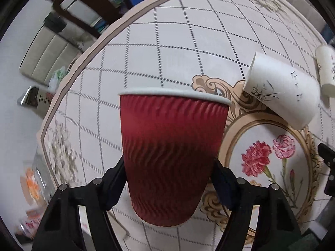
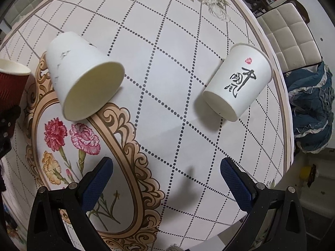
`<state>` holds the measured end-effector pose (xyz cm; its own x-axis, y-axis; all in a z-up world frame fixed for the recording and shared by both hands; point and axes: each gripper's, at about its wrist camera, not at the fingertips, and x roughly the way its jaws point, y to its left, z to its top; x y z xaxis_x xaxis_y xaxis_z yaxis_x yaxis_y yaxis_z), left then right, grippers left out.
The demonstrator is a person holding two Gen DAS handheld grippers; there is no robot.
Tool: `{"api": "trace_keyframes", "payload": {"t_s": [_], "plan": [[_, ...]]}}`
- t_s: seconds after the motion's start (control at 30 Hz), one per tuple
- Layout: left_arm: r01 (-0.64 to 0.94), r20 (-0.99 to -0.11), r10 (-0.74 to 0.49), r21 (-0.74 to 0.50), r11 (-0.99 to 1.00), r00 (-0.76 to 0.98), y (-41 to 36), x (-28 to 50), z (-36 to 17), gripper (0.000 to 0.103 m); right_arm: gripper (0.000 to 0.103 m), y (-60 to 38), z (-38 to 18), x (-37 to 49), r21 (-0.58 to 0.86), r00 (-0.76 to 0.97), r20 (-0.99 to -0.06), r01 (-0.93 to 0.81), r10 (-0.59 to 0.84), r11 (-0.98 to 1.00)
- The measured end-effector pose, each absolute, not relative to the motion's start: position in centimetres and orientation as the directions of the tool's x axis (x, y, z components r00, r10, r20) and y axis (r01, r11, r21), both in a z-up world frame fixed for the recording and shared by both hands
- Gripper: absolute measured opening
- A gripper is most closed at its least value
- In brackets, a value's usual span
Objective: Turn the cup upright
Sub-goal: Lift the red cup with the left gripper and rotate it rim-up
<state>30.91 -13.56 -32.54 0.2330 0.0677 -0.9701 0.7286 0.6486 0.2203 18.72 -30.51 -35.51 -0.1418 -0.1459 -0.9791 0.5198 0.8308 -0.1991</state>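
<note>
My left gripper [image 1: 168, 179] is shut on a red ribbed paper cup [image 1: 171, 152], held upright with its white rim on top, above the table. The cup also shows at the left edge of the right wrist view [image 2: 10, 79]. A white cup with a grass drawing [image 1: 282, 90] stands upside down, bottom up; it shows in the right wrist view [image 2: 83, 77] too. Another white cup with black calligraphy [image 2: 238, 81] stands upright near the table's right edge, also at the right edge of the left wrist view [image 1: 325, 69]. My right gripper [image 2: 166, 179] is open and empty above the table.
The round table [image 2: 167, 125] has a white checked cloth with a flower medallion [image 2: 71, 138]. A white padded chair [image 2: 291, 35] and blue cloth [image 2: 312, 113] lie past the right edge. A dark chair [image 1: 83, 10] stands beyond the far left edge.
</note>
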Motion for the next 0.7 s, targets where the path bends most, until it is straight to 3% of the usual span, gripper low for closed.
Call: {"api": "trace_keyframes", "payload": {"t_s": [0.47,0.7], "plan": [[0.421,-0.994,0.080,0.107,0.901,0.081,-8.5,22.6,-28.6,0.071,0.103,-28.6,-31.6,15.8,-0.131,-0.079,-0.991,0.416,-0.107,0.900],[0.169,-0.998,-0.046,-0.053,0.984,-0.044,-7.3,18.6,-29.9,0.071,0.103,-28.6,-31.3,13.3,-0.096,-0.049,-0.995,0.351,-0.084,0.931]]}}
